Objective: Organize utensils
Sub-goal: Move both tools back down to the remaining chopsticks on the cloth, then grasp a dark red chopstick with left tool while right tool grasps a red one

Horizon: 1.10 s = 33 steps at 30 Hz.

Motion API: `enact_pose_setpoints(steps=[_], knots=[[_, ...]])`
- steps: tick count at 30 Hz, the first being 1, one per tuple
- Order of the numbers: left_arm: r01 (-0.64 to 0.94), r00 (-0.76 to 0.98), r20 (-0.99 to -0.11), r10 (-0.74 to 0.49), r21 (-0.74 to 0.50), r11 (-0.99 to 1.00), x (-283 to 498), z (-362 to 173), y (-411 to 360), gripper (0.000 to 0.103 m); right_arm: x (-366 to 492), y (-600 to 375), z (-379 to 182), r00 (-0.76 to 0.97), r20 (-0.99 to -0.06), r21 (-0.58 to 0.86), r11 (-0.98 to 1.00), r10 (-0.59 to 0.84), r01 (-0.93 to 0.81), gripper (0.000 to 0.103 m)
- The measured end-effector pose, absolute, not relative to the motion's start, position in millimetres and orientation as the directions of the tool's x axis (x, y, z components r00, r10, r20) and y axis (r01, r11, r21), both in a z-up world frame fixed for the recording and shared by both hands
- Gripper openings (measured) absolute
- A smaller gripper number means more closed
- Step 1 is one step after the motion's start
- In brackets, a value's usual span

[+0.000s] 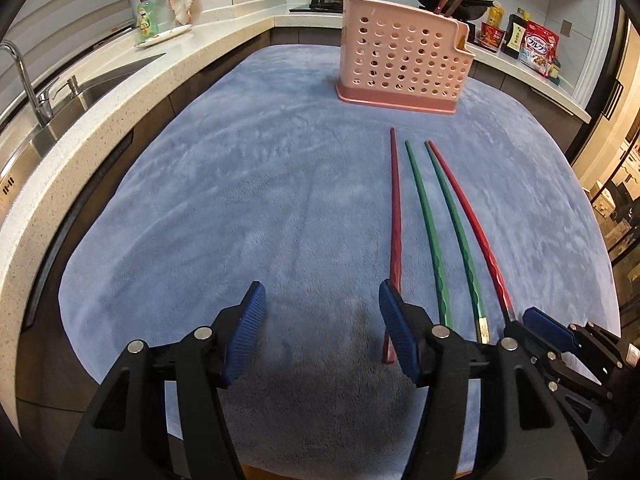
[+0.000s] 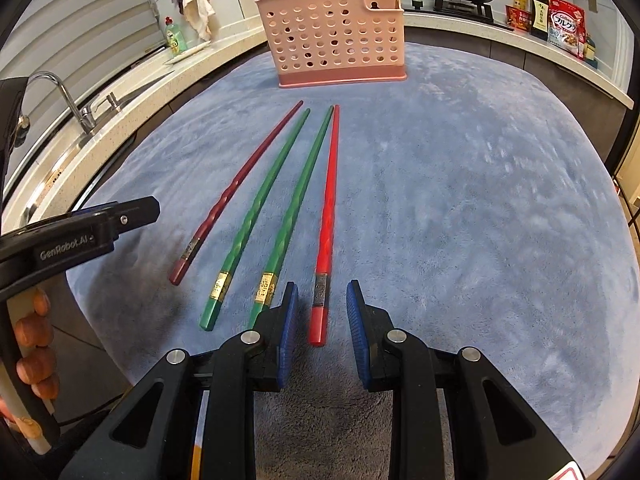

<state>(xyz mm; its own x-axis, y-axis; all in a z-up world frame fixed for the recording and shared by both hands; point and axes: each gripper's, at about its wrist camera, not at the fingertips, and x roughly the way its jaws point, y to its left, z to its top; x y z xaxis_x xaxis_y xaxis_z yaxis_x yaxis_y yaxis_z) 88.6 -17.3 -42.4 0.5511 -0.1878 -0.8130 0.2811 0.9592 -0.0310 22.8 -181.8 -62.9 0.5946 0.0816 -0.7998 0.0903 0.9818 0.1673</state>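
From the left wrist, the left gripper [image 1: 322, 320] stands apart, nothing between its pads. The dark red chopstick [image 1: 396, 216] lies just beside its right finger, long axis running away toward the pink basket [image 1: 400, 64].

From the right wrist, the right gripper [image 2: 322, 320] is narrowly apart around the thick end of the bright red chopstick [image 2: 330, 200], not pressing it. Two green chopsticks [image 2: 264, 204] lie alongside on the blue cloth [image 2: 460, 220], thin tips toward the basket.
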Motion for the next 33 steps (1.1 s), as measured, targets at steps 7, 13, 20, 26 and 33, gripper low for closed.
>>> enact_pose_setpoints(steps=[7,13,20,26,33], knots=[[0.298,0.528,-0.828,-0.187,-0.025,0.954,84.5,-52.3,-23.3,0.056,21.4,-183.0,-68.3,0.590,-0.804,0.161,0.982,0.073,0.097,0.019],[0.312,0.516,-0.836,-0.187,-0.020,0.950,83.1,-59.3,-30.4,0.056,21.2,-185.1,-69.7,0.592,-0.804,0.156,0.982,0.062,0.110,0.013],[0.322,0.492,-0.849,-0.193,-0.029,0.946,83.7,-68.1,-35.9,0.056,21.0,-187.6,-70.7,0.593,-0.802,0.162,0.980,0.064,0.114,0.009],[0.325,0.492,-0.851,-0.186,-0.018,0.946,85.0,-72.9,-40.8,0.056,20.6,-187.9,-70.7,0.594,-0.802,0.165,0.980,0.066,0.114,0.009],[0.330,0.493,-0.849,-0.191,-0.020,0.944,84.9,-73.1,-41.0,0.041,20.4,-188.0,-70.9,0.595,-0.801,0.165,0.980,0.065,0.115,0.009]])
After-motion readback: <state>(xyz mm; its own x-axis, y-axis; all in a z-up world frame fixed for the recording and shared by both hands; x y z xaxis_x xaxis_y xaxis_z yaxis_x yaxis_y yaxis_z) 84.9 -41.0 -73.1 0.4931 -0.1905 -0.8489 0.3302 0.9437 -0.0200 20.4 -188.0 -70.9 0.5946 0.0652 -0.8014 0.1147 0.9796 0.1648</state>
